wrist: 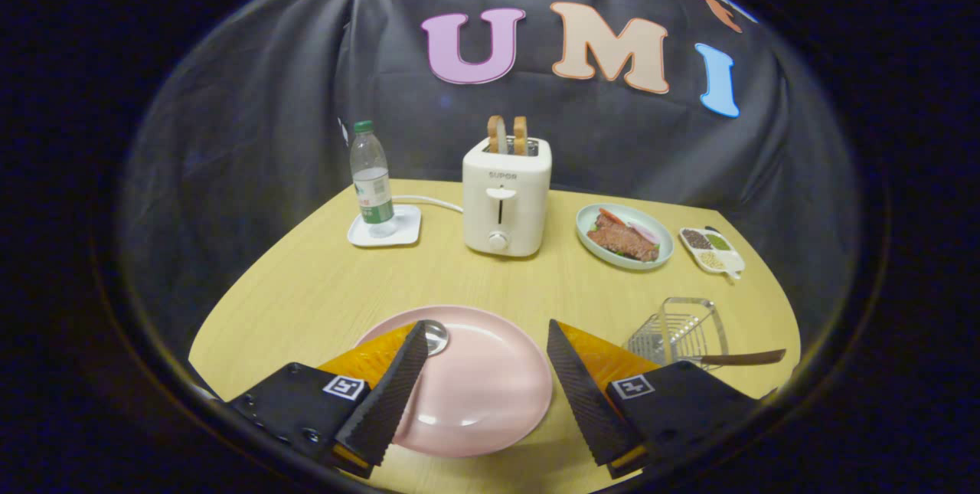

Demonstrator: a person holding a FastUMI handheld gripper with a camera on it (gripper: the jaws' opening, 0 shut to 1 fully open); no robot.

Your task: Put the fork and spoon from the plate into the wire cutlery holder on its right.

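Note:
A pink plate (490, 387) lies on the wooden table right under my gripper (486, 333), whose fingers stand wide open over it with nothing between them. A spoon's shiny bowl (436, 335) rests on the plate's far left rim, just beside my left fingertip (413, 348); the finger hides its handle. The wire cutlery holder (677, 333) sits to the right of the plate, beyond my right finger (570, 371). A brown-handled utensil (743, 358) lies in it with the handle sticking out to the right; I cannot tell whether it is the fork.
Farther back stand a white toaster (505, 203) with two bread slices, a water bottle (371, 180) on a small white tray, a green plate of food (624, 237), and a small divided dish (712, 249). The table's edge curves close behind the holder.

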